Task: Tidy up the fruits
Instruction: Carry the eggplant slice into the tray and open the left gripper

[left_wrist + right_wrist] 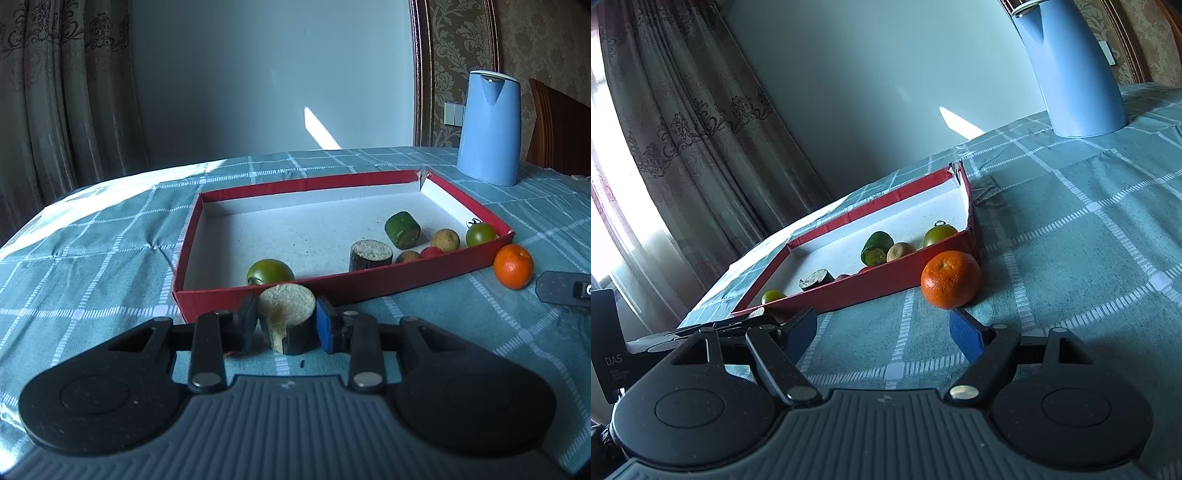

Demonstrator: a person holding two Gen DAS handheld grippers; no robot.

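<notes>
On table just near the red box [258, 299], left gripper [287, 325] is clamped on a dark stub [291, 321] (pale cut top up), pads touching both sides. Right gripper [882, 332] gapes, nothing between its jaws; orange [951, 278] sits just beyond, against the box's near wall. Box holds green tomatoes and other pieces. Blue kettle [489, 127] far right.

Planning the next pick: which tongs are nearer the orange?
Right. The right tongs sit open just short of the orange; the left tongs are farther off, shut on a cut dark-skinned piece.
</notes>
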